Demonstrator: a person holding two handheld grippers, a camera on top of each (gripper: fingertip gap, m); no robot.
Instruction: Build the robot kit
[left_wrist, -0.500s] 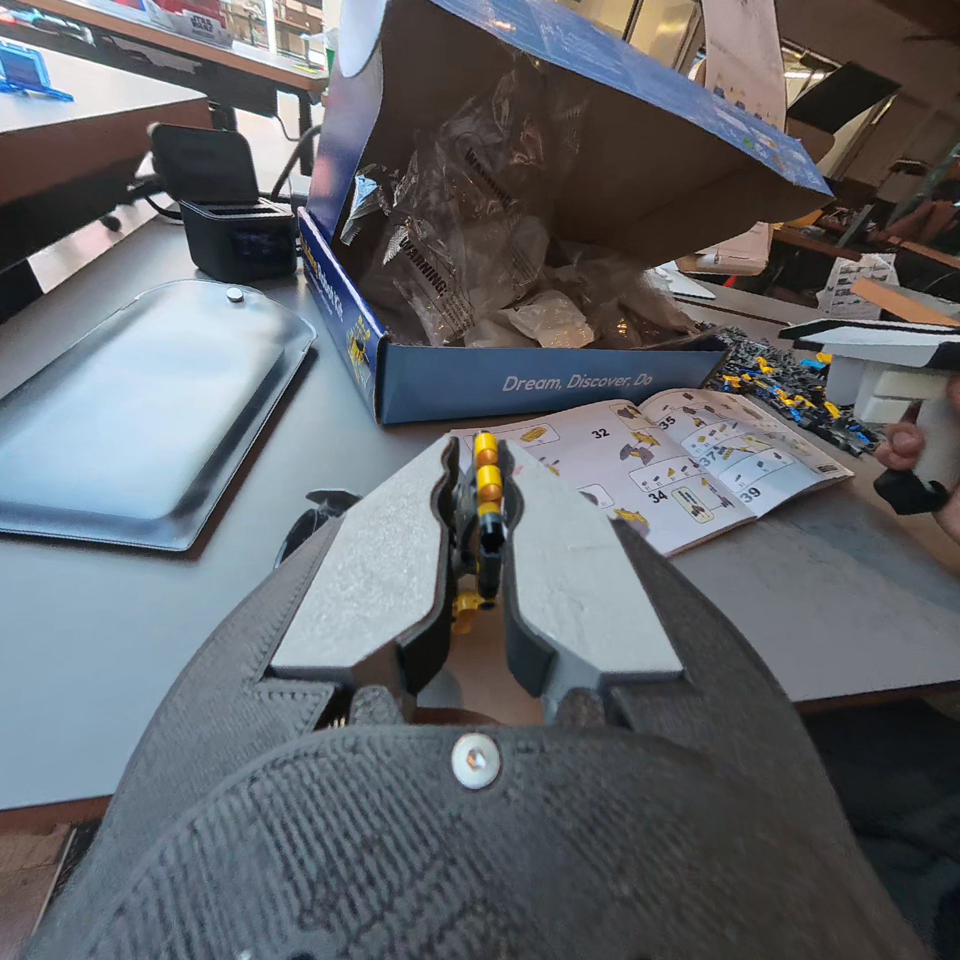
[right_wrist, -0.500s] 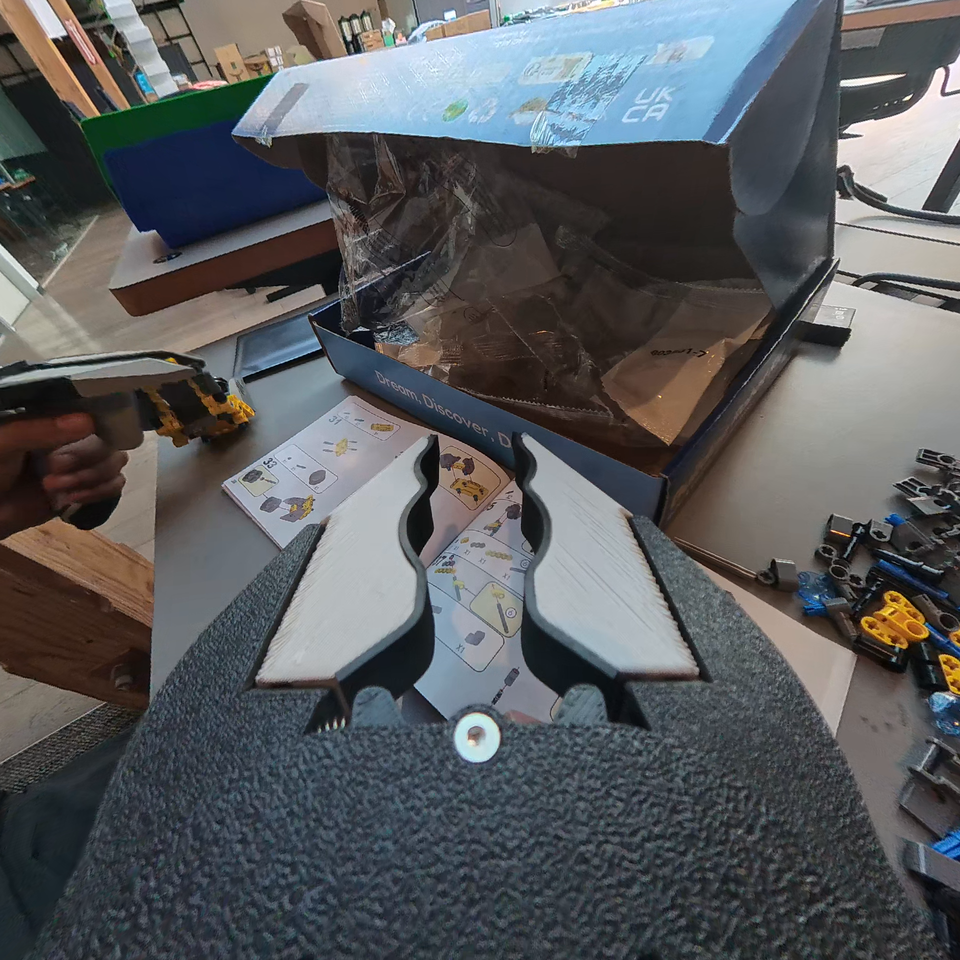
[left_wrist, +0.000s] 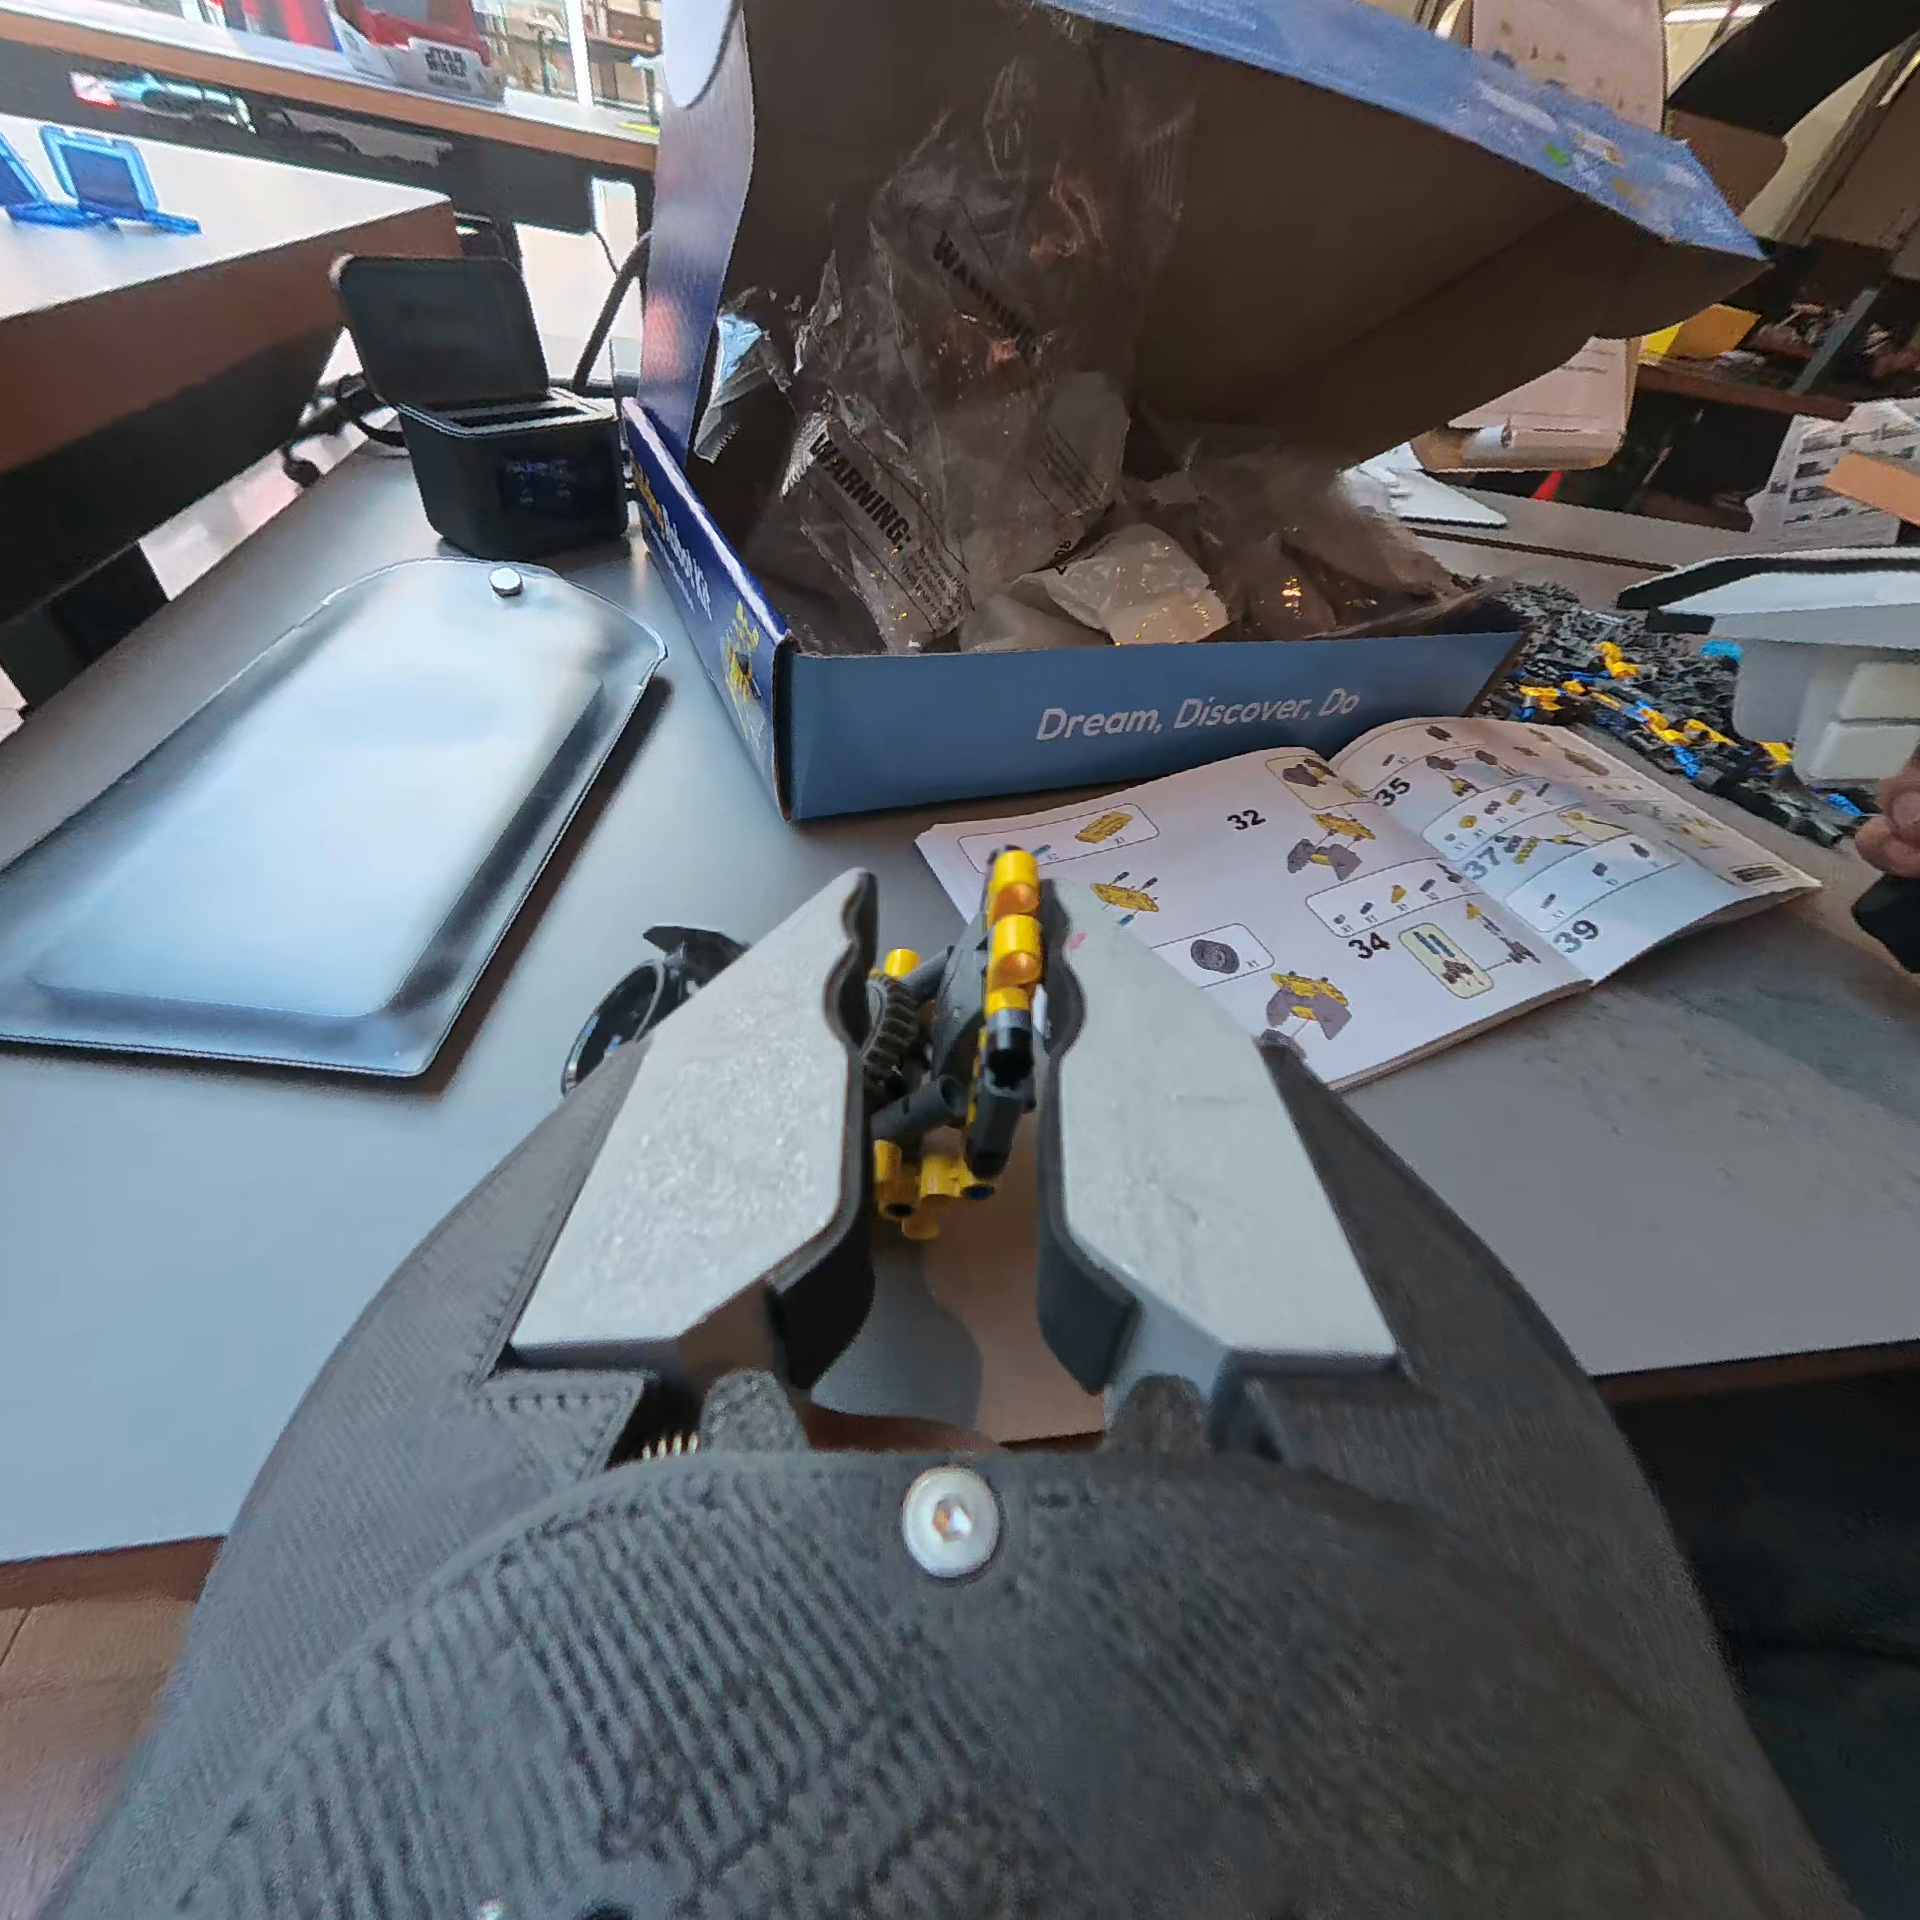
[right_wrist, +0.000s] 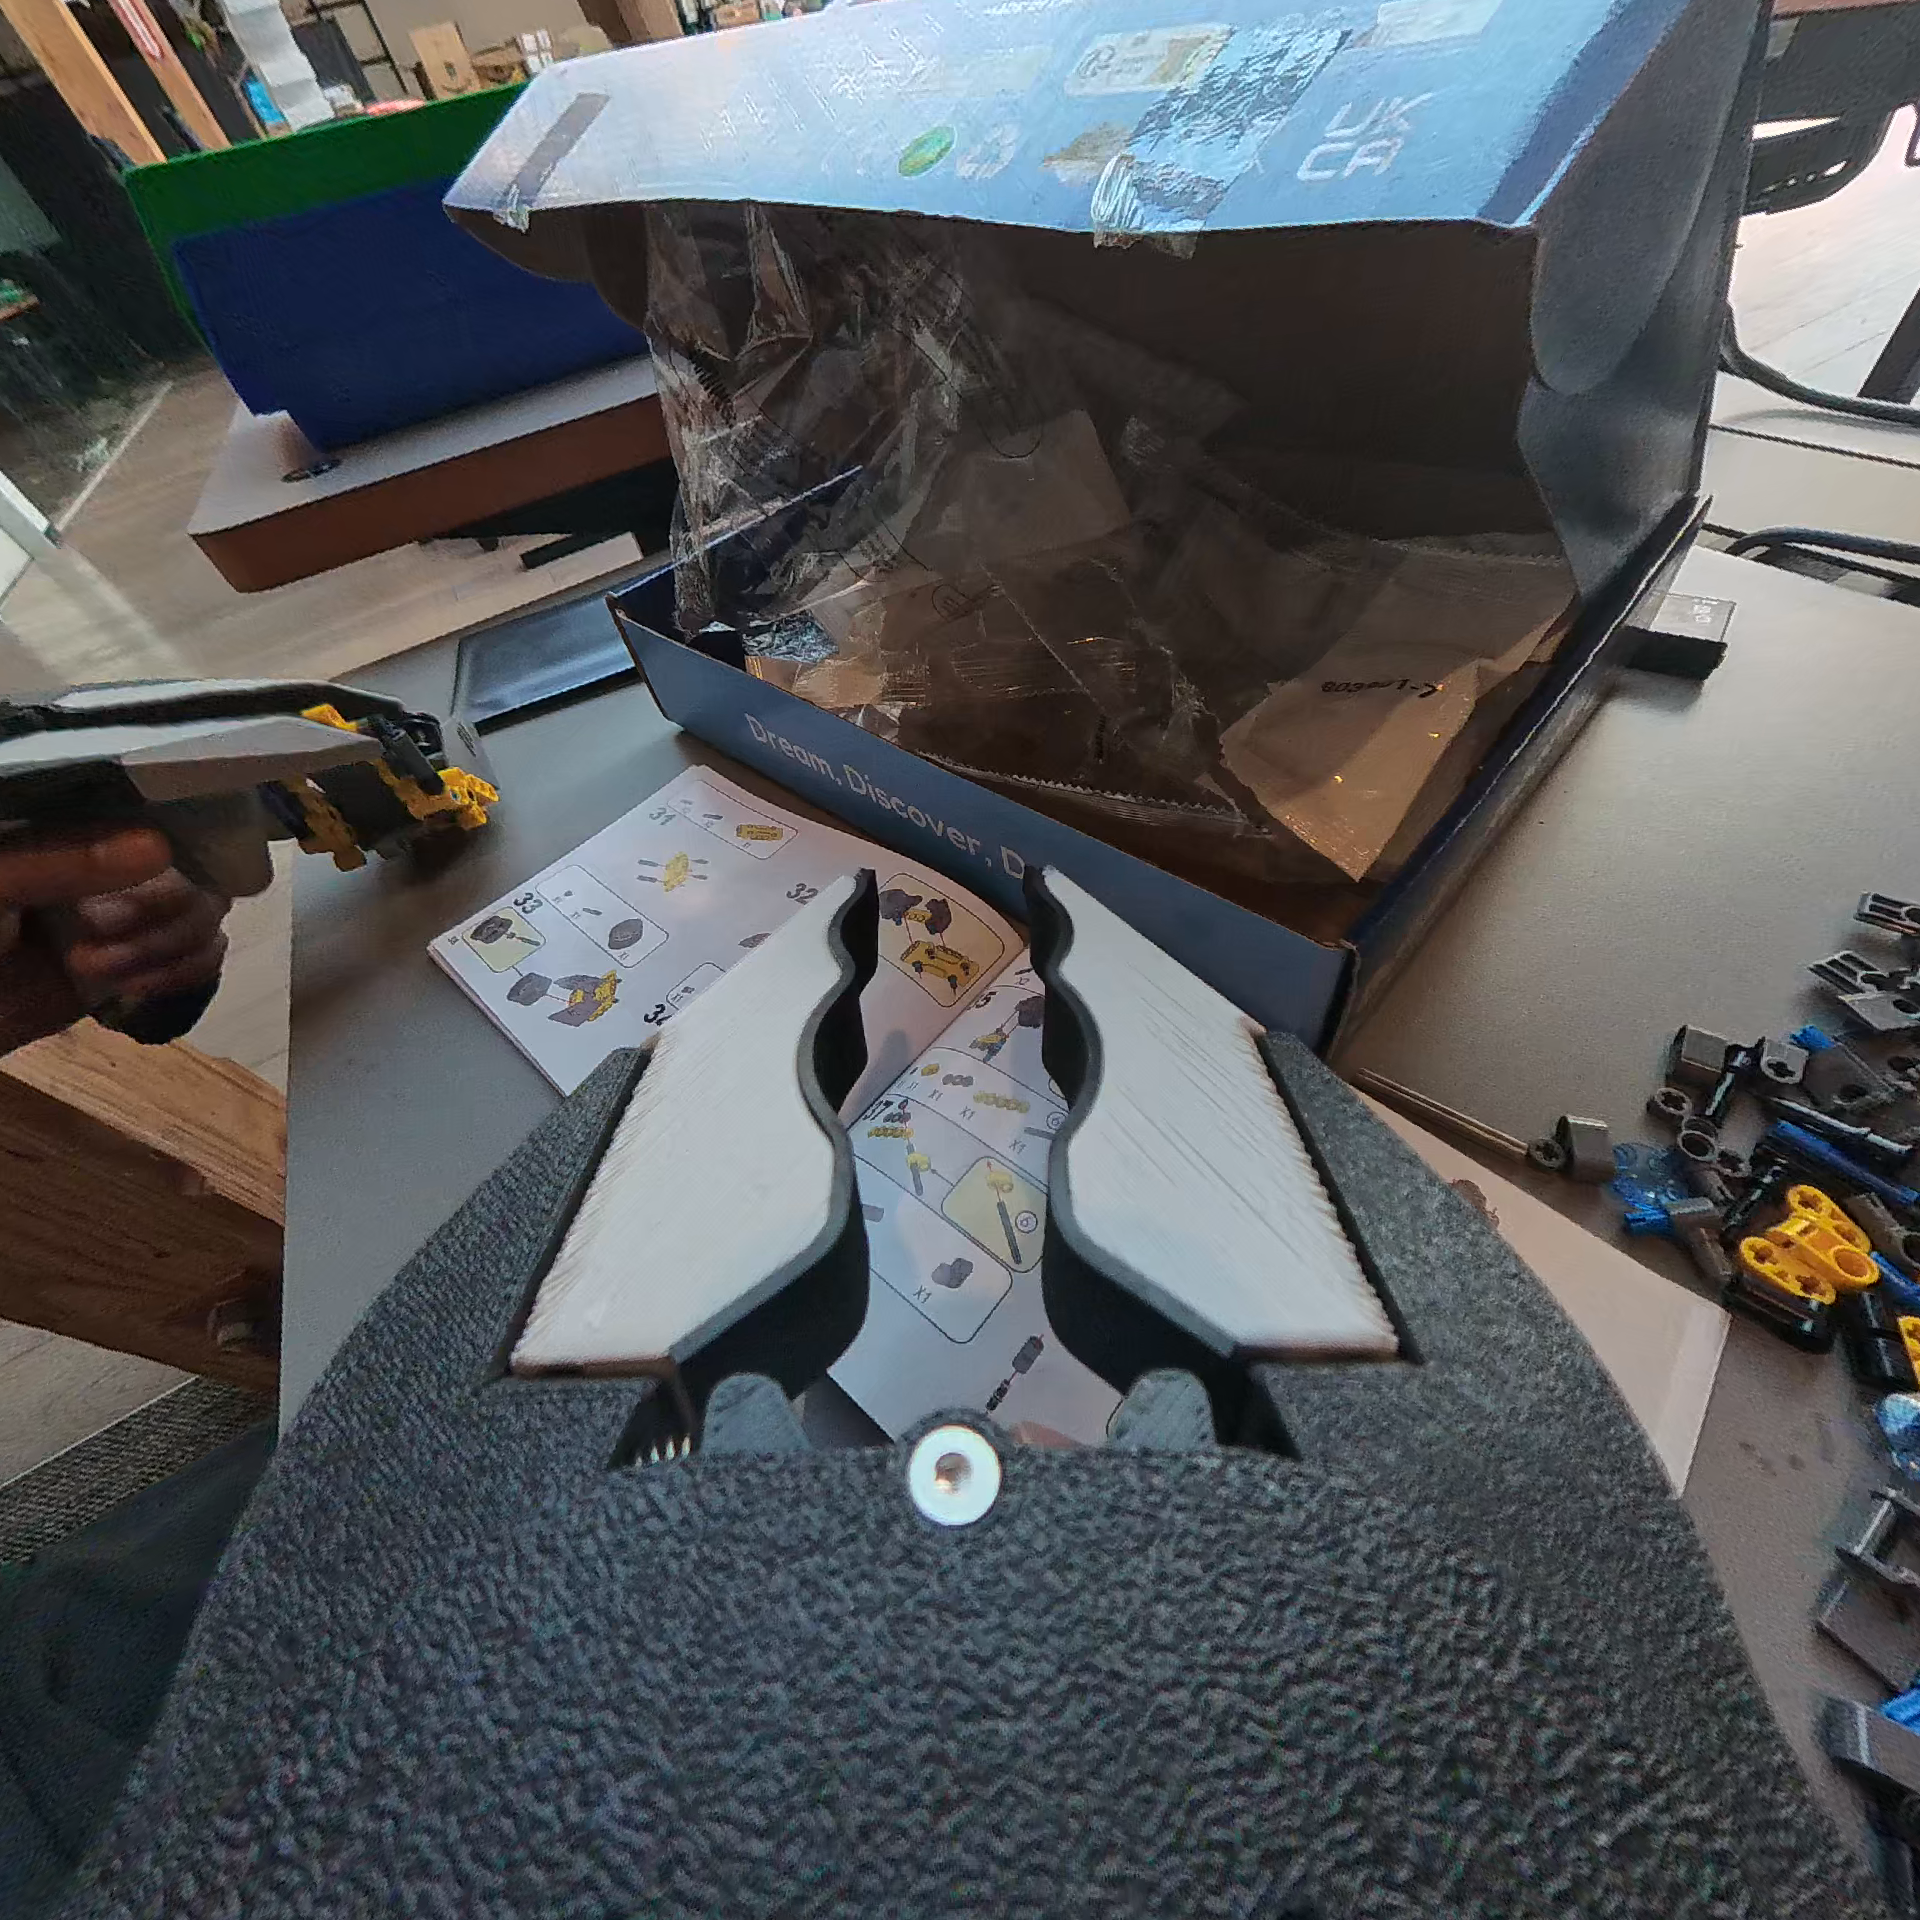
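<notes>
Between the fingers of the left tool (left_wrist: 951, 935) sits a small black-and-yellow brick assembly (left_wrist: 982, 1029), clamped and held above the grey bench (left_wrist: 1558, 1195). Just beyond this tool lies an open instruction booklet (left_wrist: 1351, 904), flat on the bench. Behind the booklet stands a blue cardboard box (left_wrist: 1143, 717) with its lid raised, filled with clear plastic bags (left_wrist: 935, 468). Left of the box rest a black pouch (left_wrist: 291, 810) with a snap button and a small black case (left_wrist: 499, 457) with its lid up.

Fingers of the right tool (right_wrist: 951, 904) stand apart with nothing between them, hovering over the booklet (right_wrist: 623, 914). To its right, loose black, blue and yellow parts (right_wrist: 1787, 1195) lie scattered on the bench. The left tool (right_wrist: 343, 748) with the assembly appears at the far left, gripped by a hand (right_wrist: 104, 935).
</notes>
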